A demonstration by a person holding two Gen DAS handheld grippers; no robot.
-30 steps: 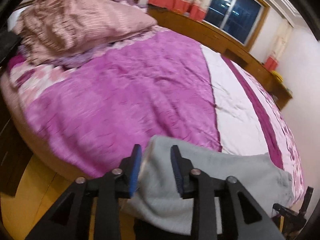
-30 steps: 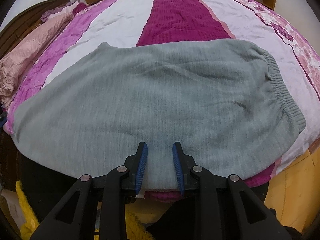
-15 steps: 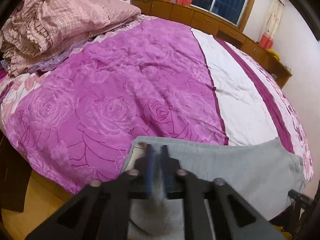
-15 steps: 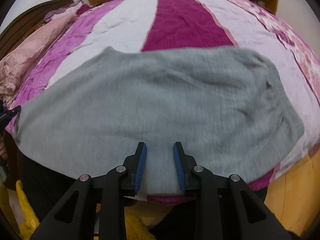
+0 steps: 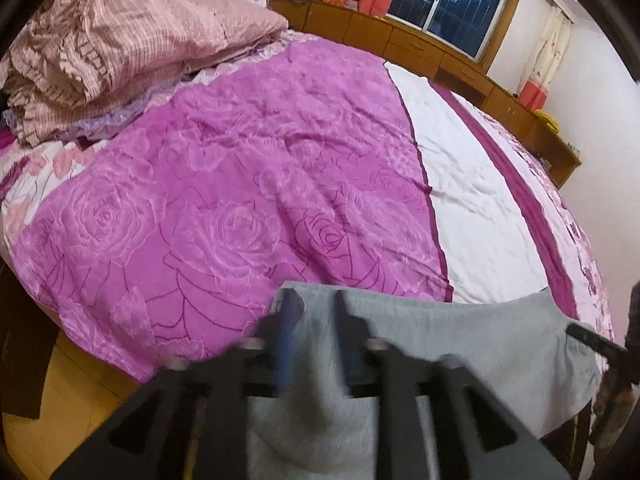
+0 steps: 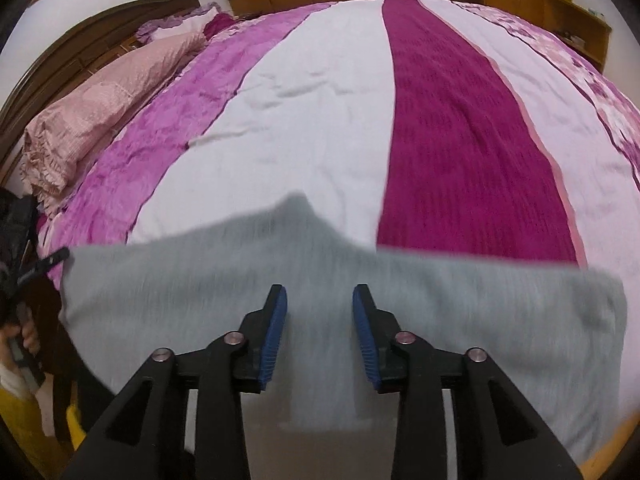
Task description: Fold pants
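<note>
Grey pants [image 6: 460, 320]: at near edge of bed [image 6: 320, 120], partly overhanging. Left gripper [image 5: 312, 320]: fingers apart, cloth between, grip unclear through blur. Right gripper [image 6: 320, 320]: open over pants, holding nothing.

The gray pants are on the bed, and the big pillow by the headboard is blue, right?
Not quite. The pillow is pink, not blue, as the left wrist view shows. The rest is right: the gray pants lie on the bed, and the pillow sits by the headboard.
</note>
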